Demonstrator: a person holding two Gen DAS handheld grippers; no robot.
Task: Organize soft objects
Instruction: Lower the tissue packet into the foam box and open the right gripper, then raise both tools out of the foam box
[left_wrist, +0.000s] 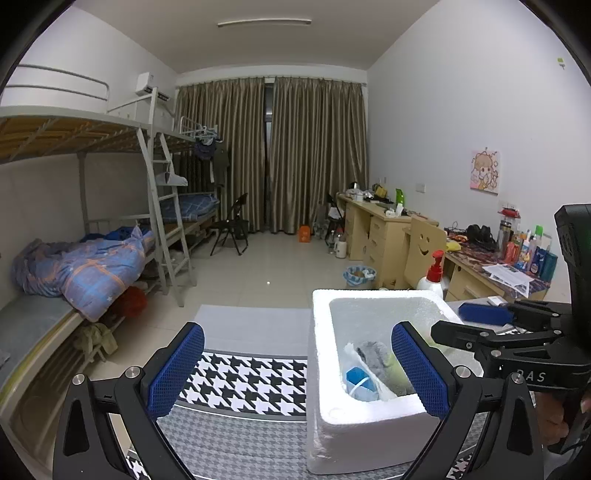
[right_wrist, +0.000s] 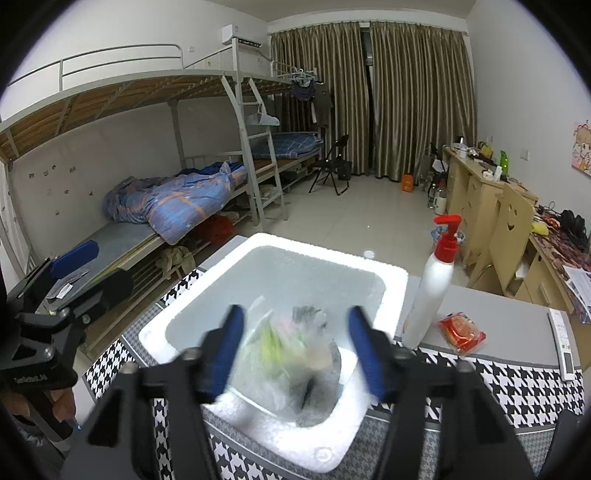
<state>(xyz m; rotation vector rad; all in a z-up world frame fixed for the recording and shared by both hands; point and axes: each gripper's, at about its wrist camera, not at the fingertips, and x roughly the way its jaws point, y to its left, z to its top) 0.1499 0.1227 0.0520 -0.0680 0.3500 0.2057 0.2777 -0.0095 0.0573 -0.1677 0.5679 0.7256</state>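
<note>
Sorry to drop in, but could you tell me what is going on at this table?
A person holds a gripper in each hand over a white foam box on the houndstooth cloth. The right gripper is open above a clear bag of soft items lying inside the box. The left gripper hangs open beside it, holding nothing.

White foam box (right_wrist: 207, 306); black-white houndstooth cloth (right_wrist: 517, 387); blue quilt (right_wrist: 177, 203).
</note>
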